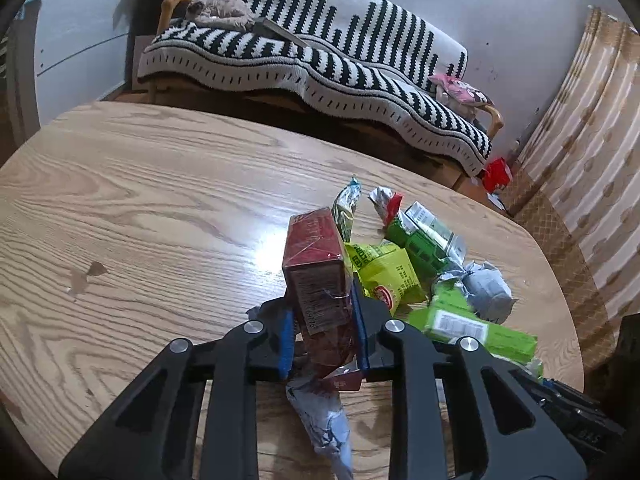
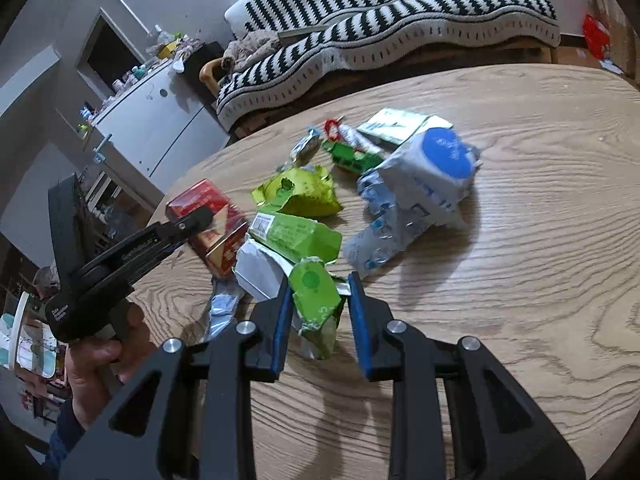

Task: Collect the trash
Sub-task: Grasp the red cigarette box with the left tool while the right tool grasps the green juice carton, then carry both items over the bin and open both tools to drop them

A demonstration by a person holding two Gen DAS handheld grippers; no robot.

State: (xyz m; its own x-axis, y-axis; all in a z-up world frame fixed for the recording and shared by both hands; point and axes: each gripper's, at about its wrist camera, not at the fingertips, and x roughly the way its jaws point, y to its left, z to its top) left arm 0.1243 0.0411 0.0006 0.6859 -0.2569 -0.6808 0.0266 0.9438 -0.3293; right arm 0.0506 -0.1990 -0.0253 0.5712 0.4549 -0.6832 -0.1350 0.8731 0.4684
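Note:
My left gripper (image 1: pixel 322 326) is shut on a red carton (image 1: pixel 316 264) and holds it upright just above the wooden table (image 1: pixel 140 220). A crumpled silver wrapper (image 1: pixel 320 412) lies below it. In the right wrist view the same left gripper (image 2: pixel 196 216) clamps the red carton (image 2: pixel 208 208) at the left of the trash pile. My right gripper (image 2: pixel 320 322) is shut on a crumpled green wrapper (image 2: pixel 314 296) at the near edge of the pile. A hand (image 2: pixel 104 360) grips the left tool.
Loose on the table (image 2: pixel 520 260) lie a yellow-green bag (image 2: pixel 300 192), a green packet (image 2: pixel 296 236), white paper (image 2: pixel 256 268), a white-and-blue plastic pack (image 2: pixel 420 184) and small wrappers (image 2: pixel 352 156). A striped sofa (image 2: pixel 400 12) stands behind the table, a curtain (image 1: pixel 592 128) to the right.

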